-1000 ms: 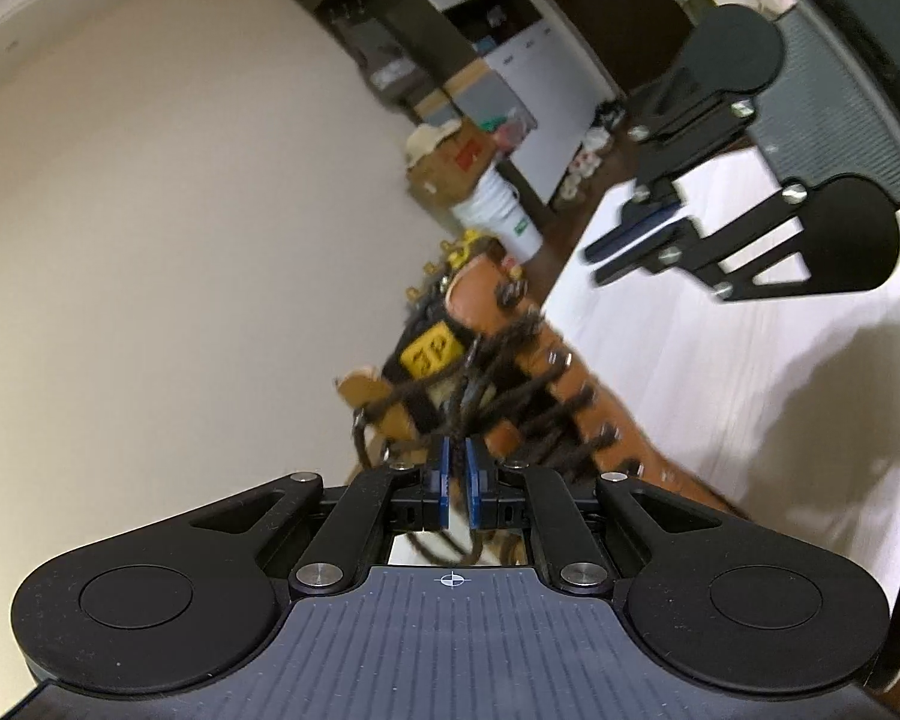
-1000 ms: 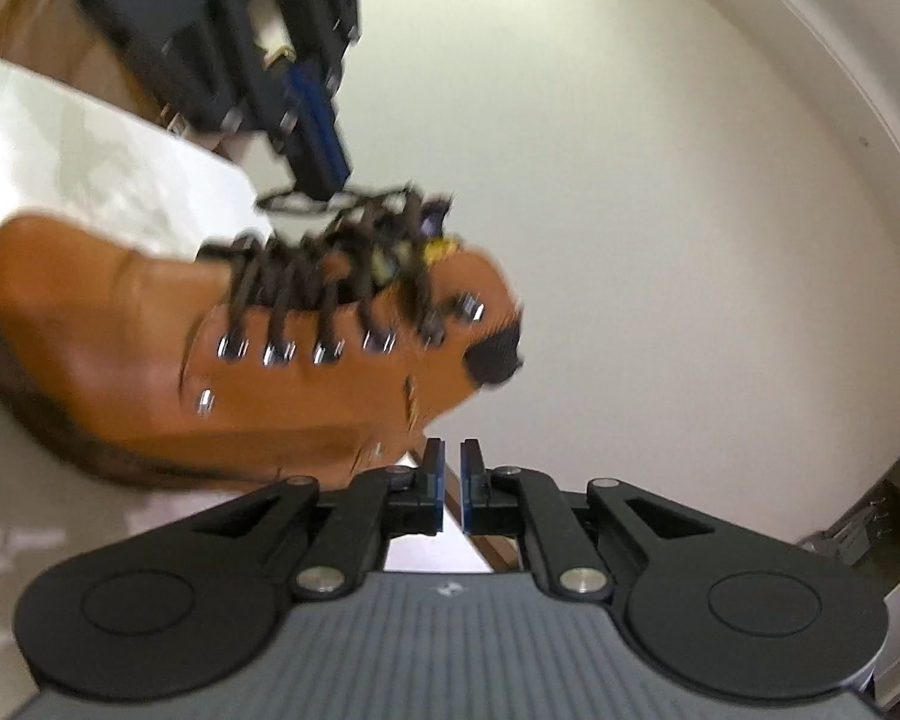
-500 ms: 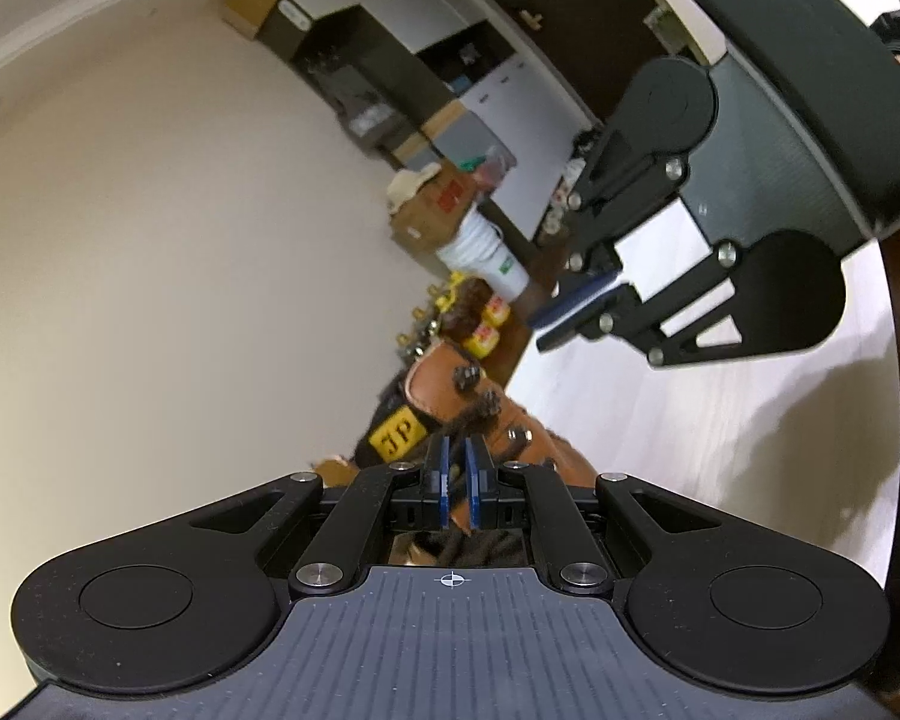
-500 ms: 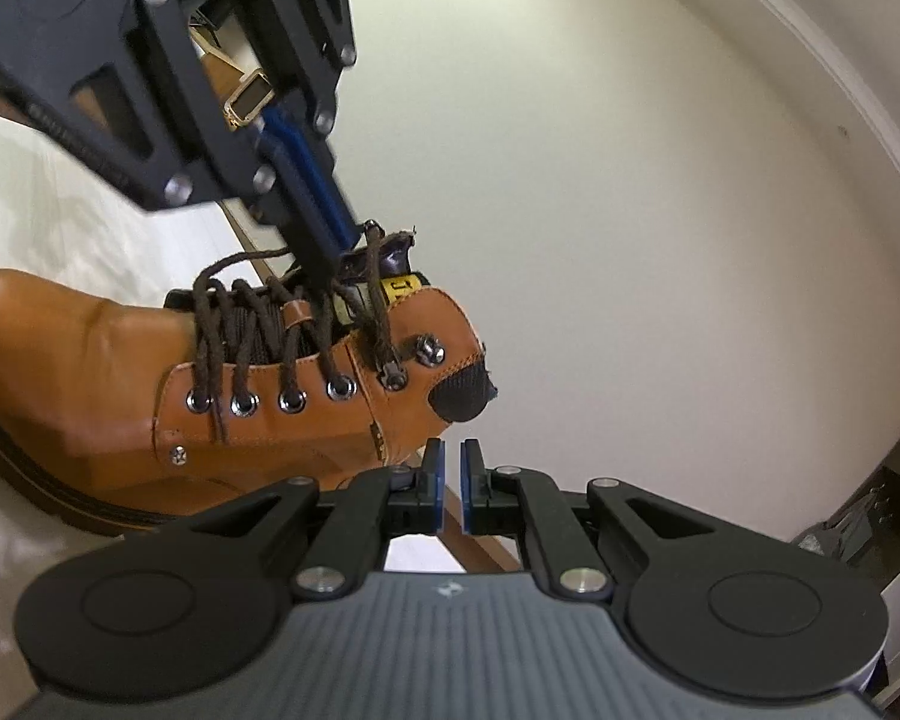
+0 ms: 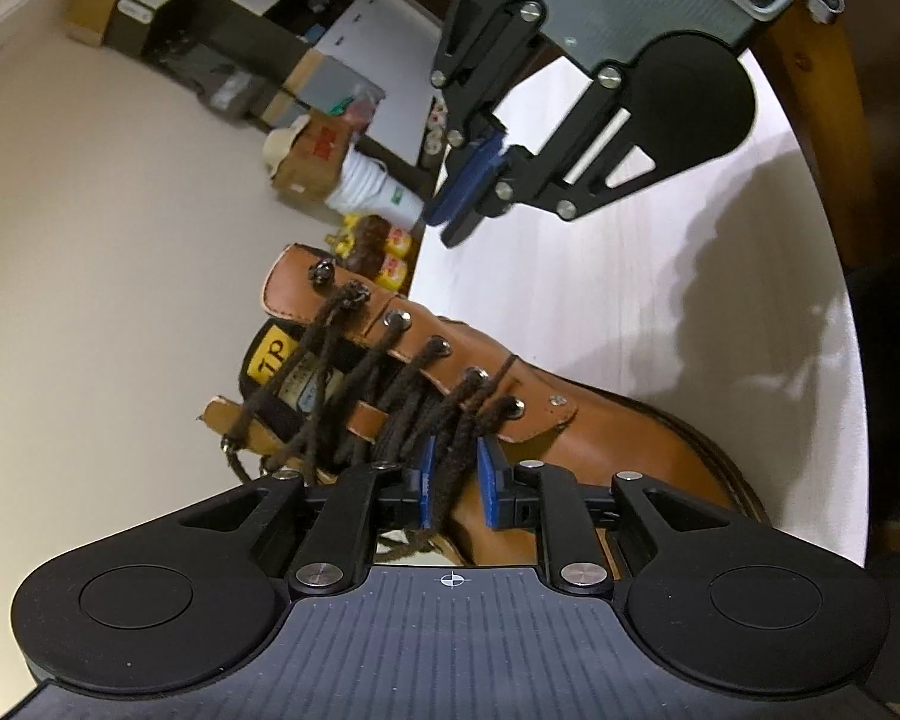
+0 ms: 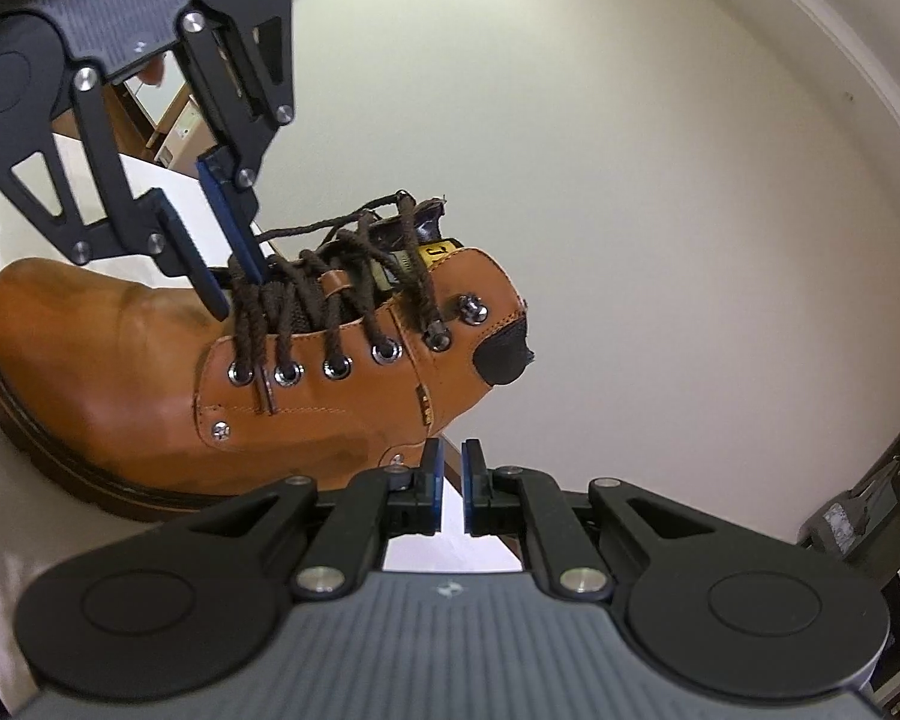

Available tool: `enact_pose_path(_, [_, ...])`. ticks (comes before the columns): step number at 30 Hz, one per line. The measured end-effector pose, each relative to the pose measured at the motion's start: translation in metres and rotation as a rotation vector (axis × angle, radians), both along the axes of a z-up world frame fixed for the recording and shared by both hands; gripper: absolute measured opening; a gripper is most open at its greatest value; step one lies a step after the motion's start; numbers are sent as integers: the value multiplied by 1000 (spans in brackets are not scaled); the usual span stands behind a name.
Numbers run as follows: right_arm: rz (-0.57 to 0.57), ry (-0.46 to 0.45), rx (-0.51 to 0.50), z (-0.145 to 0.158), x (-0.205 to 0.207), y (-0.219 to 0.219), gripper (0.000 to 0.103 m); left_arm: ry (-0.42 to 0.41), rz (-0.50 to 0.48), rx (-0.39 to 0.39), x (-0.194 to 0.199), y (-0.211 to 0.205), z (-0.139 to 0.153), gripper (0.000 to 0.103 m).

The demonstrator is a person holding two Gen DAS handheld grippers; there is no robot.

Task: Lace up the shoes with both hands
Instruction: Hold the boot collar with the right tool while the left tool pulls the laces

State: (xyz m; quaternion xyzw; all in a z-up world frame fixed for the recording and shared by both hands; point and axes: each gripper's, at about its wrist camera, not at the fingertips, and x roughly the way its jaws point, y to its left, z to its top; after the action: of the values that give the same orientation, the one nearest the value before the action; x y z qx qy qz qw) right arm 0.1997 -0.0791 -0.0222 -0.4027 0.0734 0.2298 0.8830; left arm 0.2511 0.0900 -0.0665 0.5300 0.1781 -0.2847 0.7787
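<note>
A tan leather boot [image 5: 600, 456] lies on the white table [image 5: 630, 300], with dark brown laces [image 5: 354, 384] crossing its metal eyelets. My left gripper [image 5: 455, 480] is open just above the lower lacing, and a strand of lace runs between its blue pads. From the right wrist, the left gripper [image 6: 237, 294] comes down on the laces [image 6: 306, 300] from above the boot [image 6: 102, 360], with its fingers apart. My right gripper [image 6: 448, 492] is shut and empty, low beside the boot's heel. In the left wrist view the right gripper [image 5: 441, 228] hangs over the table beyond the boot's collar.
Past the table's far edge stand a white bucket [image 5: 378, 186], a cardboard box [image 5: 312, 162], yellow-labelled bottles [image 5: 390, 252] and dark shelving [image 5: 210, 42]. A wooden frame [image 5: 822, 120] and a person's dark sleeve [image 5: 888, 360] border the table on the right.
My left gripper has come down onto the lower lacing and opened, with a lace now between its pads. The right gripper stayed shut and drew closer to the boot.
</note>
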Motion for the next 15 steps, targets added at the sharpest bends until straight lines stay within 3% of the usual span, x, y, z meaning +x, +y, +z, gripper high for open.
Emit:
enact_pose_path(5, [-5, 2, 6, -3, 4, 3, 6, 14, 4, -7, 5, 7, 3, 5])
enact_pose_path(10, [-15, 1, 28, -1, 5, 0, 6, -20, 13, -57, -6, 17, 11, 5])
enact_pose_path(15, [-27, -5, 55, 3, 7, 1, 6, -91, 52, -157, -2, 20, 34, 5])
